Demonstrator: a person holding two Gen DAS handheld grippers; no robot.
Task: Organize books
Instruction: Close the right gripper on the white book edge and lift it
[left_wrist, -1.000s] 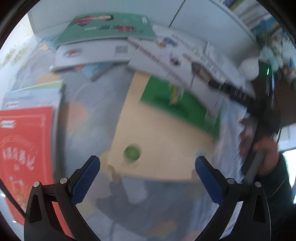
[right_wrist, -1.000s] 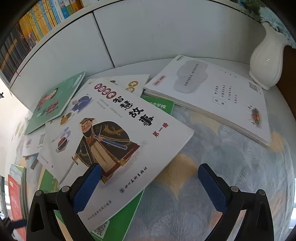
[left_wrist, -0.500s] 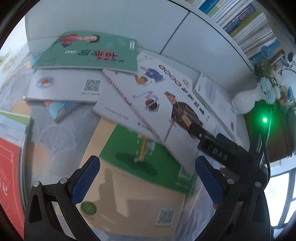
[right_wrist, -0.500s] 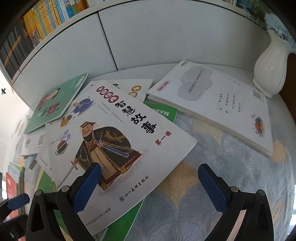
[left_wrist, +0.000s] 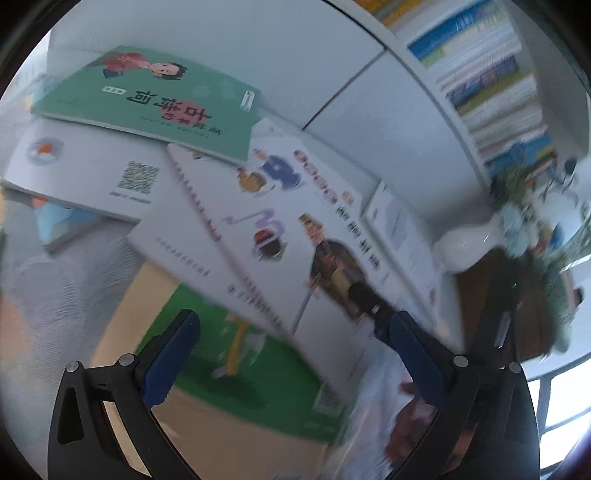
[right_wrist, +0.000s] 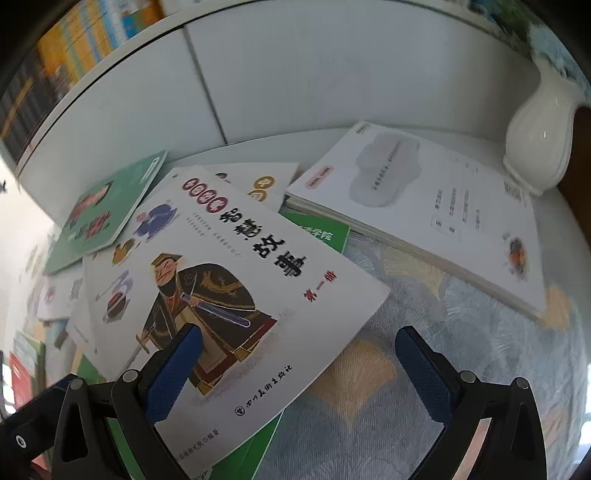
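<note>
- Lying scattered on a patterned cloth (right_wrist: 424, 369), several books overlap below a white wall.
- White storybook (right_wrist: 229, 295) sits on top of a green book (right_wrist: 321, 232), tilted.
- Right gripper (right_wrist: 299, 373) hovers over the storybook's near edge, fingers spread wide, holding nothing.
- Left gripper (left_wrist: 291, 358) hangs above the green book, fingers wide too.
- Thick white book (right_wrist: 436, 206) lies beside a vase (right_wrist: 539, 136).

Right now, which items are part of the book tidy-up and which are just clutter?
Job:
warrior-cover book
green book
green-and-tan book
white QR-code book
white thick book
left gripper, right gripper, both open

Not the job:
white vase
shelved books
patterned tablecloth
</note>
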